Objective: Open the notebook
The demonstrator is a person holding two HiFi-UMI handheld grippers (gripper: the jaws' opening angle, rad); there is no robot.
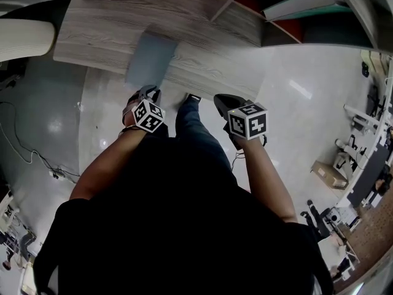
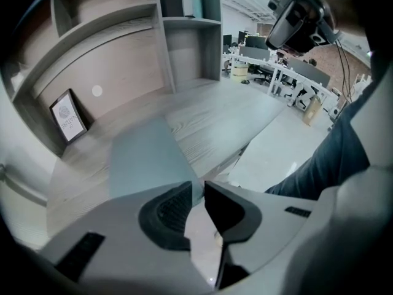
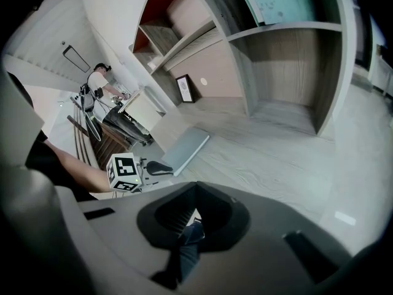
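A thin grey-blue notebook (image 1: 150,59) lies closed on the wooden desk (image 1: 104,29), its near end over the desk's front edge. My left gripper (image 1: 147,93) is at that near end. In the left gripper view the notebook (image 2: 144,155) runs down to a corner between the fingertips of the left gripper (image 2: 198,192), whose jaws stand a narrow gap apart and close on it. In the right gripper view the notebook (image 3: 184,149) lies flat with the left gripper (image 3: 156,167) at its edge. My right gripper (image 1: 220,99) hangs right of it over the floor, and its jaws (image 3: 196,186) are shut on nothing.
A small framed picture (image 2: 69,117) leans against the desk's back wall. Open shelves (image 3: 282,72) rise at the desk's right end. The person's jeans leg (image 1: 193,128) is between the grippers, over a glossy white floor (image 1: 288,103). A cardboard box (image 1: 328,174) sits far right.
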